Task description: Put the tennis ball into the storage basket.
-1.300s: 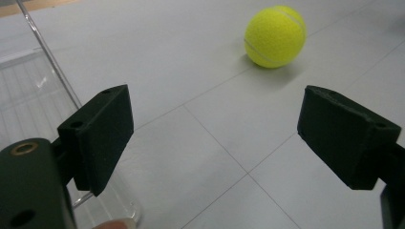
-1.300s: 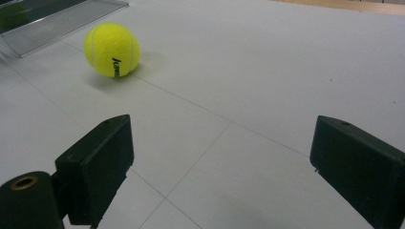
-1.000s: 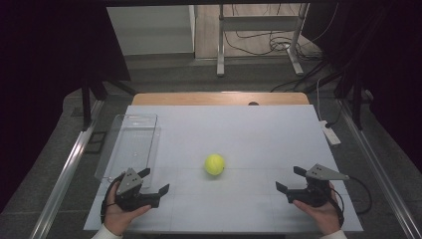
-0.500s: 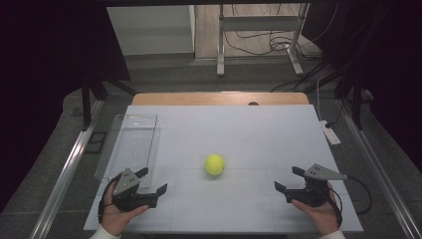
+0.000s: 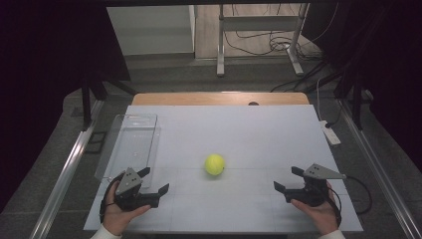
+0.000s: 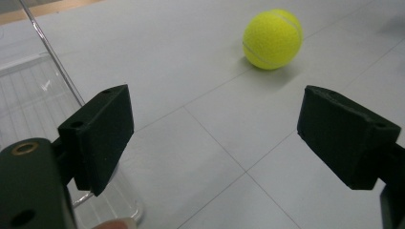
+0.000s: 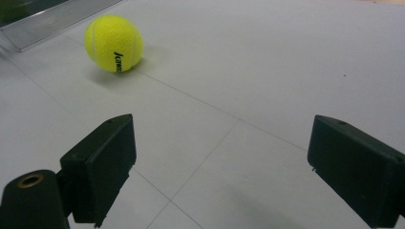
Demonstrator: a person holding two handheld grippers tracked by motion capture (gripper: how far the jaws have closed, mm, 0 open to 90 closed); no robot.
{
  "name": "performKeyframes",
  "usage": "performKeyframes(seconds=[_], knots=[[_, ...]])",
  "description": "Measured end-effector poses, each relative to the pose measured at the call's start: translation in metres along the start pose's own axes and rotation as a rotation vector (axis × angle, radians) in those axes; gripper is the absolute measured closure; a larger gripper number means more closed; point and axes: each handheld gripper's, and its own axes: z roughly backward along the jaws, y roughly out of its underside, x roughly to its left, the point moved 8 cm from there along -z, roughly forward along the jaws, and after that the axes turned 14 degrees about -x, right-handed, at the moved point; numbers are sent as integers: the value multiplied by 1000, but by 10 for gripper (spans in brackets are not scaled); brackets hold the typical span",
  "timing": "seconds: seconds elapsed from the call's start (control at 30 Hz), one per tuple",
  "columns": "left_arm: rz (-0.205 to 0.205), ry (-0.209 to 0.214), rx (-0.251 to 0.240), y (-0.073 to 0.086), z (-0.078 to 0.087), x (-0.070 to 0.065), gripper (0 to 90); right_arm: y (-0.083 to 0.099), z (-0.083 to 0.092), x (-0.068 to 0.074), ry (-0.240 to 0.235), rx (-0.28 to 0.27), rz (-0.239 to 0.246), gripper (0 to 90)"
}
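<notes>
A yellow tennis ball (image 5: 214, 164) lies near the middle of the white table (image 5: 224, 129). It also appears in the left gripper view as the ball (image 6: 272, 39) and in the right gripper view as the ball (image 7: 113, 43). My left gripper (image 5: 154, 181) rests at the front left, held in a hand, open with nothing between its jaws, and points toward the ball. My right gripper (image 5: 287, 179) sits at the front right, also open and empty, its jaws turned toward the ball. In the gripper views the left gripper (image 6: 215, 129) and the right gripper (image 7: 219, 157) frame bare table.
A clear plastic tray (image 5: 128, 144) lies along the table's left side, just beyond the left gripper; its edge shows as the tray (image 6: 38, 90). A white power strip (image 5: 330, 133) sits at the right edge. Metal rails flank the table.
</notes>
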Motion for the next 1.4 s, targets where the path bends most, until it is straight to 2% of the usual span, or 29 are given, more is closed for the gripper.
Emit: performKeyframes(seconds=[0.47, 0.67, 0.97, 1.4], knots=[[-8, 17, 28, -13, -7, -3, 130, 1, 1, -3, 5, 2, 0, 94], [-2, 15, 19, -20, -8, -4, 131, 1, -1, -3, 2, 4, -4, 95], [-12, 47, 31, -29, -15, -11, 131, 2, -1, -4, 2, 7, 3, 95], [-30, 73, 51, -37, -27, -16, 129, 2, 0, -5, 7, 3, -2, 98]])
